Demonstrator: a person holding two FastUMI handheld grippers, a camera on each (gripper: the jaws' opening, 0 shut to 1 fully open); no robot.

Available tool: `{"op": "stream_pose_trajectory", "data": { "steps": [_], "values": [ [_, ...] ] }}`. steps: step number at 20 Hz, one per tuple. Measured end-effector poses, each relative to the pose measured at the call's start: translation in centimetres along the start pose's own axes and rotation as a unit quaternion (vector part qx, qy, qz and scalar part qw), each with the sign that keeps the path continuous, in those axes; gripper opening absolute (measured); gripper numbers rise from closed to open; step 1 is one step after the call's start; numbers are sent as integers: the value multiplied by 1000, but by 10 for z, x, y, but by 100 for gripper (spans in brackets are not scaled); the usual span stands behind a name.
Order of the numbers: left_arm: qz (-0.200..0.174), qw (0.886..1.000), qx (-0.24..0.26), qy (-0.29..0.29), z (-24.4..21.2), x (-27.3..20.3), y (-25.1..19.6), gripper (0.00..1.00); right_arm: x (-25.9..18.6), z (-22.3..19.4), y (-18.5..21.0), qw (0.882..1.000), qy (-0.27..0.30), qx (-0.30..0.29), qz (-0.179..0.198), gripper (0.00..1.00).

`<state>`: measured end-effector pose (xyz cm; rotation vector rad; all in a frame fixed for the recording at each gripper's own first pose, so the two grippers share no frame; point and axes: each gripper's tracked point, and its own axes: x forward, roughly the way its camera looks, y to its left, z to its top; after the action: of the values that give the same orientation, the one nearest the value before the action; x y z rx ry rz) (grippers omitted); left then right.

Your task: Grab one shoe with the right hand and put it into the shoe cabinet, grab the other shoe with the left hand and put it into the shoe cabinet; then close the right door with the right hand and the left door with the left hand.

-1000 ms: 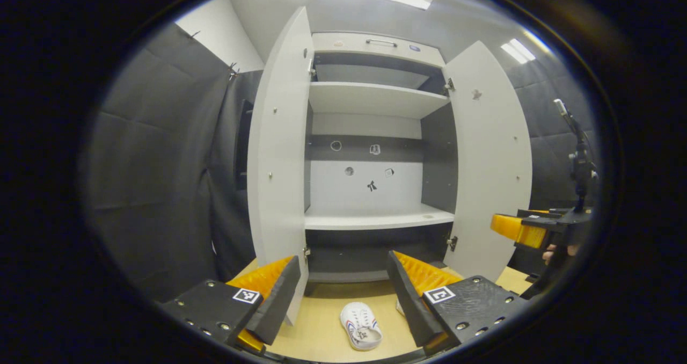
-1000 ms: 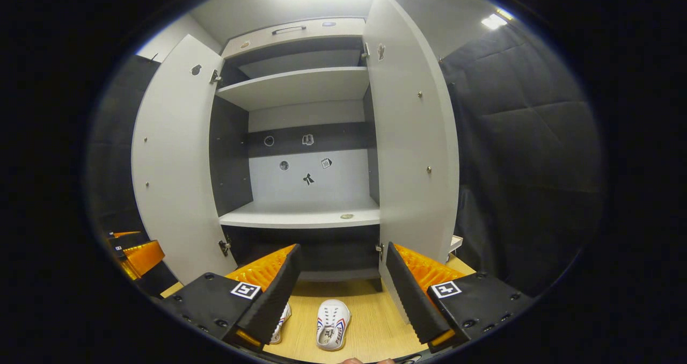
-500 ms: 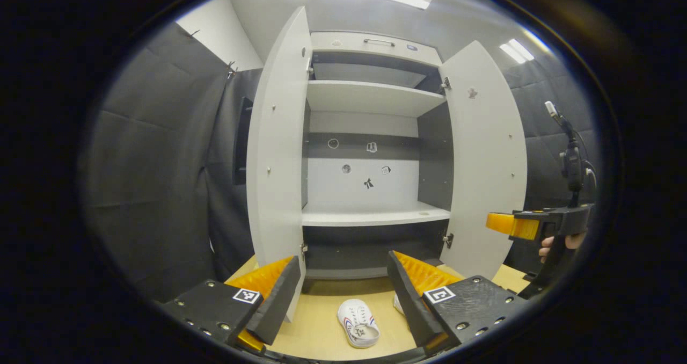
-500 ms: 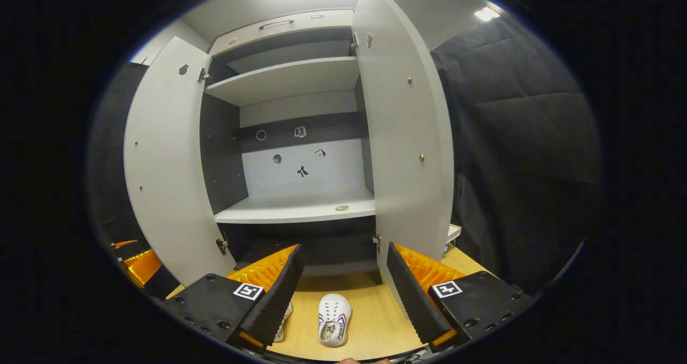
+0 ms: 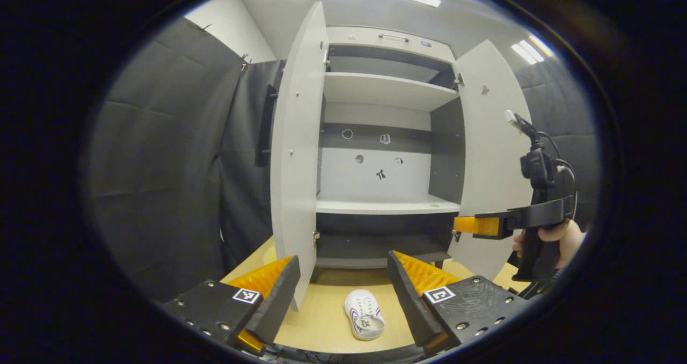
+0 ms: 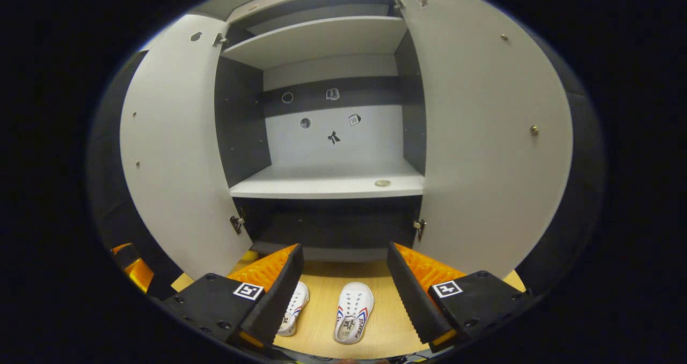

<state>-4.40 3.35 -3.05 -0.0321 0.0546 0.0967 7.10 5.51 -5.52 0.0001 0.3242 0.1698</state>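
Jaws of the left gripper (image 5: pixel 343 289) stand wide apart and hold nothing at the bottom of the left gripper view. One white shoe (image 5: pixel 364 314) lies on the wooden surface (image 5: pixel 322 321) between them, low in the frame, in front of the shoe cabinet (image 5: pixel 386 138). The left door (image 5: pixel 295 160) stands edge-on just left of centre, very near the left finger; a careless drop toward the shoe could clip its lower edge and swing it. At right of the frame the right gripper (image 5: pixel 475 225), held by a hand (image 5: pixel 558 240), hangs before the right door (image 5: pixel 494 154).

Seen from the right gripper view, the right gripper's (image 6: pixel 343 283) jaws are also wide and empty. Two shoes sit side by side at the bottom: the right shoe (image 6: pixel 354 311) lies squarely between the fingers, the left shoe (image 6: pixel 295 307) is half hidden behind the left finger. They lie close together, so a descent that drifts left could likely nudge or pinch the neighbour too. A shallow grip on the soft upper may slip on the lift to the lower shelf (image 6: pixel 327 184).
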Motion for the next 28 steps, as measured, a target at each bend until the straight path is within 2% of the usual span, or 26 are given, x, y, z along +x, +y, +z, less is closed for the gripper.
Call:
{"op": "stream_pose_trajectory", "data": {
  "steps": [6, 9, 11, 18, 23, 25, 26, 27, 28],
  "values": [
    [20, 1000, 16, 13, -16, -13, 15, 94, 42, -64, 14, 994, 102, 18, 21, 98],
    [18, 1000, -16, 16, -24, -18, 15, 94, 65, -115, 26, 985, 163, 20, 48, 98],
    [18, 999, -35, 20, -29, -22, 17, 94, 80, -141, 27, 980, 191, 20, 53, 99],
    [23, 999, -10, 34, -35, -21, 20, 94, 115, -206, 15, 966, 250, 56, 29, 99],
    [25, 998, -29, 47, -44, -20, 17, 94, 121, -252, 19, 953, 302, 4, 35, 99],
    [28, 998, -24, 49, -44, -20, 19, 93, 128, -263, 22, 950, 310, 4, 33, 99],
    [30, 998, -19, 50, -45, -20, 20, 93, 131, -267, 22, 948, 316, 1, 29, 93],
    [32, 998, -16, 50, -45, -20, 22, 93, 135, -271, 20, 948, 319, -6, 24, 99],
    [33, 998, -14, 53, -48, -19, 23, 93, 139, -274, 22, 946, 323, -10, 20, 92]
  ]
}}
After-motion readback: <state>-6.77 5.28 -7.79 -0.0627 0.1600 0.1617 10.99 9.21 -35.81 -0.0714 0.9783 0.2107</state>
